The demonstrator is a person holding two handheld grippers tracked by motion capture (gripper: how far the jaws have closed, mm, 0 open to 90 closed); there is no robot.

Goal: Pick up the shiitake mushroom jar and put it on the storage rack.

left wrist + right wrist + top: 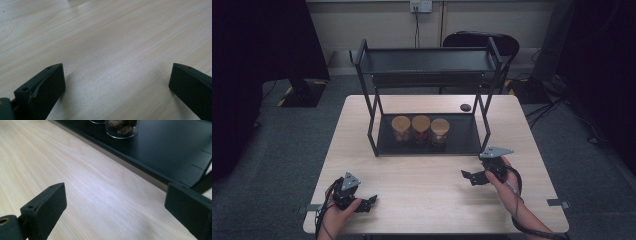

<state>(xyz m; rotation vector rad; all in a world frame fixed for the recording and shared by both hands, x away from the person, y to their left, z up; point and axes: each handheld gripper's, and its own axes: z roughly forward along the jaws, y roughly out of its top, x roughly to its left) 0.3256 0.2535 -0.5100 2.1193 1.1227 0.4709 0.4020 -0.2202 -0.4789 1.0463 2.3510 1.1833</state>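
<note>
My right tool (468,176) sits low over the surface (422,190), jaws spread wide with nothing between them, just in front of the black rack's (427,142) lower tray. On that tray stand three glass jars with wooden lids (421,129) in a row, the rightmost jar (122,128) nearest me. My left tool (371,201) rests near the front edge, jaws also wide apart and empty.

The left gripper (115,82) hangs low over the pale wood-grain tabletop (112,37), its two black jaws rising from the bottom corners, set wide apart with nothing but bare wood between them.
</note>
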